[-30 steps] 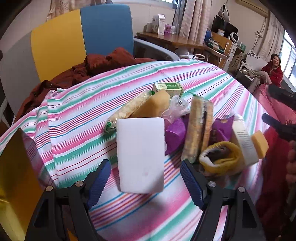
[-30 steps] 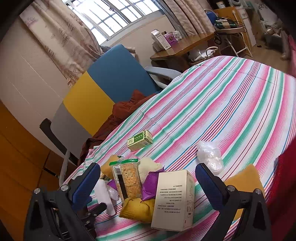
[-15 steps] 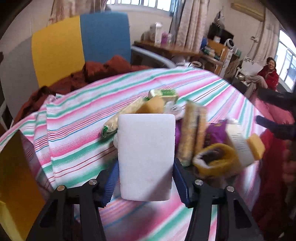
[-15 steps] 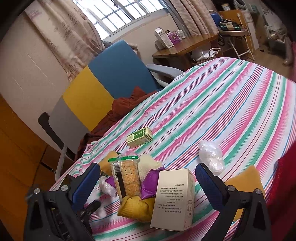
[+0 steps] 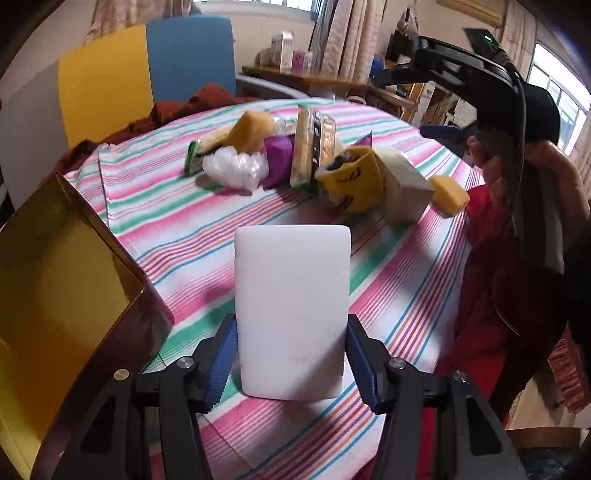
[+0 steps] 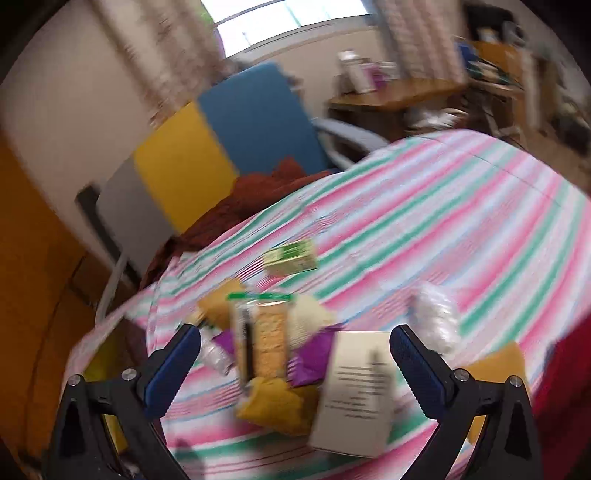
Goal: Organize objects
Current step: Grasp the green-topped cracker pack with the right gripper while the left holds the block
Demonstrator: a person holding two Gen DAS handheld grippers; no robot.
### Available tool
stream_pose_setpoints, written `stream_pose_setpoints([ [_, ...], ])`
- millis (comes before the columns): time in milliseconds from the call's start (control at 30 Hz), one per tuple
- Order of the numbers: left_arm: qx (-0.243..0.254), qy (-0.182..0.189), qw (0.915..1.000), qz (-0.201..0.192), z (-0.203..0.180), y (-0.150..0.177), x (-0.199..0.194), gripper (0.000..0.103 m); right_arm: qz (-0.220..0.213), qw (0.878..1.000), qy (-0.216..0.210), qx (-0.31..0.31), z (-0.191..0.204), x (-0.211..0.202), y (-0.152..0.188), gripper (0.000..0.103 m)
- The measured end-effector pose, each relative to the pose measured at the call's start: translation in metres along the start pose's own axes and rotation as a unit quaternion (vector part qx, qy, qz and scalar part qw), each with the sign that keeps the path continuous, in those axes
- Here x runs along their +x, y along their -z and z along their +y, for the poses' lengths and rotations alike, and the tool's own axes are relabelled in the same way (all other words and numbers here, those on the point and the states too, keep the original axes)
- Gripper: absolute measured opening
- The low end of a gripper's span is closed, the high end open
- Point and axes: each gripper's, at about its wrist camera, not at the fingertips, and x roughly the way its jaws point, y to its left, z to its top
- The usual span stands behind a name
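Clearly one white block point(image 5: 291, 314) sits clamped in the left gripper point(image 5: 291, 363).

Room behind the striped spread

A chair point(image 5: 147, 70) with yellow and blue back panels holds a rust-red cloth point(image 5: 177, 110); beyond it a wooden desk point(image 5: 314, 79) carries small boxes point(image 5: 286, 50), with curtains point(image 5: 343, 37) hanging at the window point(image 6: 291, 18).

We see a lived-in home room, curtained window point(image 6: 291, 22), striped tablecloth point(image 5: 192, 221), cluttered wooden desk point(image 5: 317, 79), padded chair point(image 5: 147, 74)
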Motion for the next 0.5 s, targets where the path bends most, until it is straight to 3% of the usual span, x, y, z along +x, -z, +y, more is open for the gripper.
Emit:
stream_pose_setpoints([
  [167,0.010,-0.008,0.9999,0.000,0.000,-0.007,0.013,0.057,0.043,0.997,-0.001,-0.065,0.041,0.030,-0.009,0.103],
  [333,0.005,-0.005,1.0000,0.002,0.003,-0.005,0.025,0.057,0.073,0.994,0.025,-0.076,0.043,0.069,-0.008,0.102],
  [433,-0.001,-0.004,1.0000,0.003,0.004,-0.004,0.027,0.057,0.091,0.991,0.037,-0.087,0.042,0.083,-0.004,0.095],
  [500,-0.004,-0.002,1.0000,0.005,0.005,-0.002,0.031,0.057,0.097,0.990,0.038,-0.094,0.041,0.087,-0.003,0.083],
])
